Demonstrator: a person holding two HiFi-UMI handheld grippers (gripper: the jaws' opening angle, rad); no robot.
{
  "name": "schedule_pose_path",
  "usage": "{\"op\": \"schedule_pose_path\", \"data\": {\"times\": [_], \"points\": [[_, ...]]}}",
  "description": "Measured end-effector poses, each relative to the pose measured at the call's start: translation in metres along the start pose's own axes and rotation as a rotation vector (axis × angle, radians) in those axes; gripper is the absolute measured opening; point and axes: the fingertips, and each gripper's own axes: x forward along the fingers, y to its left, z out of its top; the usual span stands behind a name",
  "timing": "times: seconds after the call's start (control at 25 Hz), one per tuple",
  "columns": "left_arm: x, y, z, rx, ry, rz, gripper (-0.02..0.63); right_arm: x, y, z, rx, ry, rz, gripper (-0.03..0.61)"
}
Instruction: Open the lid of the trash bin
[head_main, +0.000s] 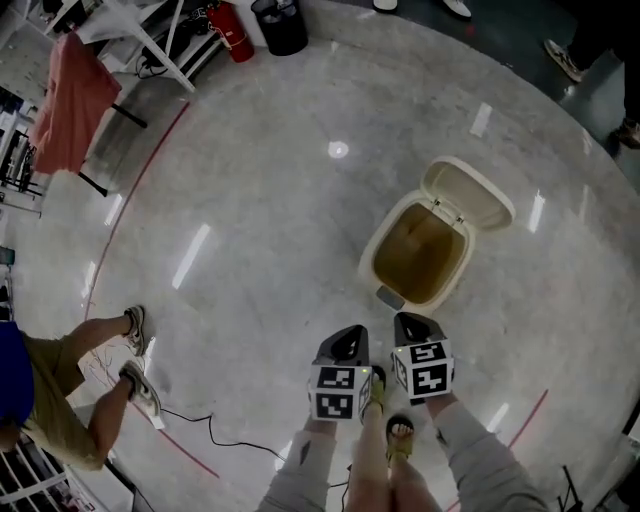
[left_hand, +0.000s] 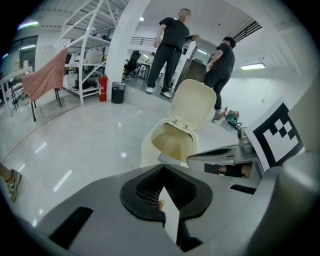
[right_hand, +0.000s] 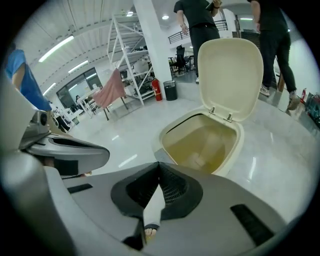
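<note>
**Bin lid standing open ahead of two closed grippers**

I am holding the left gripper (head_main: 349, 337) and right gripper (head_main: 415, 323) side by side, each with its jaws pressed together and gripping nothing. Just ahead of both tips the cream trash bin (head_main: 374, 256) is sitting on the floor. Its lid (head_main: 468, 192) is tilting up on the far side and its pedal (head_main: 390, 297) is facing the jaws. Well left of the left gripper, a person (head_main: 62, 392) is sitting or crouching, with a cable (head_main: 214, 432) trailing nearby.

Trash bin (head_main: 377, 252) ahead of left gripper (head_main: 345, 336) and right gripper (head_main: 415, 324), lid (head_main: 470, 194) behind it
</note>
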Motion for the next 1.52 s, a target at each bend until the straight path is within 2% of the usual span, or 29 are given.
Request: {"op": "schedule_pose_path", "data": {"times": [0.32,0.56,0.96,1.16,1.36,1.52], "points": [[-0.037,-0.013,0.020,-0.031,-0.016,0.013,0.005,-0.052,0.011,0.019,0.012,-0.039,-0.004,0.005],[-0.086,-0.033,0.045,-0.068,-0.049,0.023,0.005,-0.114,0.022,0.049,-0.007,-0.100,-0.005,0.005],[-0.187,-0.087,0.085,-0.012,-0.104,0.015,0.005,-0.236,0.050,0.093,-0.075,-0.226,0.025,0.005],[-0.235,-0.113,0.098,0.024,-0.134,0.007,0.005,-0.302,0.060,0.112,-0.075,-0.308,0.030,0.005],[-0.277,-0.137,0.100,0.001,-0.179,-0.018,0.005,-0.355,0.069,0.116,-0.073,-0.374,0.028,0.005],[-0.300,-0.160,0.102,0.049,-0.194,-0.035,0.005,-0.392,0.070,0.117,-0.072,-0.427,0.024,0.005]]}}
